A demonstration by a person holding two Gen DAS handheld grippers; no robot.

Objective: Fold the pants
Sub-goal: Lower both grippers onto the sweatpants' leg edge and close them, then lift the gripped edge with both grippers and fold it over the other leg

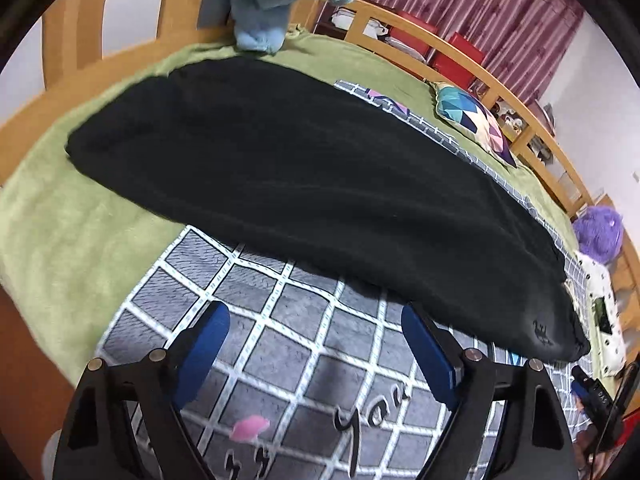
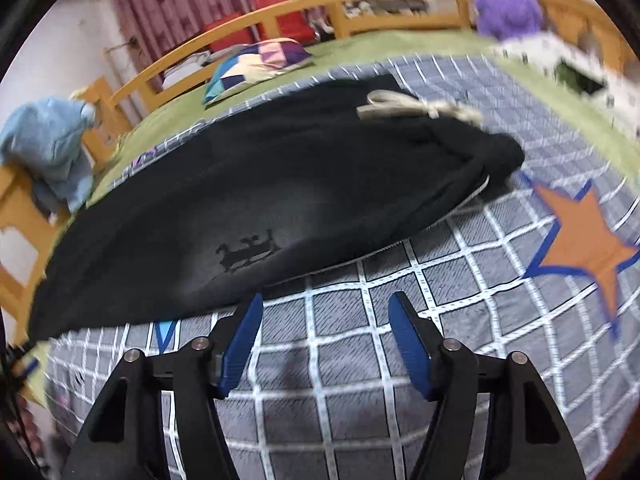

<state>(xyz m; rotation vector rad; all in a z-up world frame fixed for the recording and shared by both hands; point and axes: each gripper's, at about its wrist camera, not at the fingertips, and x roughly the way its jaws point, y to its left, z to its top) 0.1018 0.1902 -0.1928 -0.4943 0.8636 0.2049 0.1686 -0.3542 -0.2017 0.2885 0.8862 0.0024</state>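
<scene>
Black pants lie folded lengthwise, flat across a grey checked blanket on the bed. In the right wrist view the pants show a small dark printed logo and a beige drawstring at the waistband end. My left gripper is open and empty, just short of the pants' near edge. My right gripper is open and empty, its left fingertip right at the pants' near edge.
A green sheet covers the bed under the blanket. A blue plush toy sits by the wooden headboard. A patterned pillow, a purple plush and a wooden rail line the far side. An orange star marks the blanket.
</scene>
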